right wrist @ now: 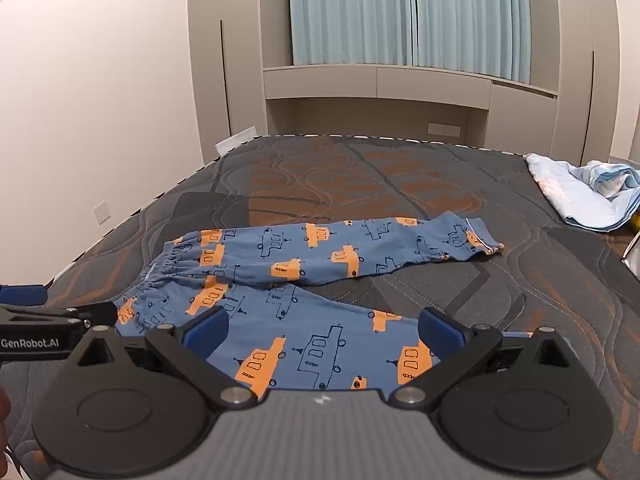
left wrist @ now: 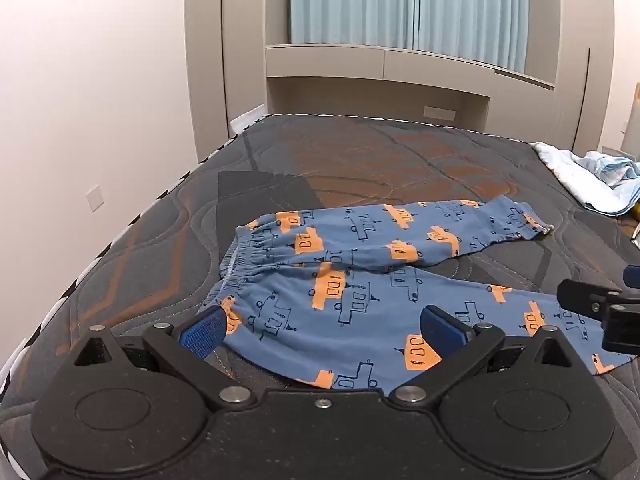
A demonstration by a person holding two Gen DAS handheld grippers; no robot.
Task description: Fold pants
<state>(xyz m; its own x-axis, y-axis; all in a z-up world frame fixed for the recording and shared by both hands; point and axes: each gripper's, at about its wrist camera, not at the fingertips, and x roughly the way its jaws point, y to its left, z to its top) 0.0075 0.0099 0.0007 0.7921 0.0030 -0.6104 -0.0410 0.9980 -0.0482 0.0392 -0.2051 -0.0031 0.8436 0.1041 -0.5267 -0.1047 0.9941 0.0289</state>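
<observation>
Blue pants (left wrist: 360, 272) with orange boat prints lie spread on the dark quilted mattress (left wrist: 160, 216), waistband to the left, both legs running right. My left gripper (left wrist: 320, 326) hovers open over the near leg close to the waistband, blue pads wide apart, nothing pinched. My right gripper (right wrist: 322, 328) hovers open over the near leg of the pants (right wrist: 320, 276) farther along, pads apart and free of cloth. The right gripper also shows at the right edge of the left wrist view, and the left gripper at the left edge of the right wrist view.
A crumpled pale blue and white cloth (right wrist: 588, 196) lies at the mattress's far right corner. A white wall stands to the left, beige cabinets (left wrist: 380, 68) and light blue curtains behind. The mattress's left edge (left wrist: 80, 276) has a checked trim.
</observation>
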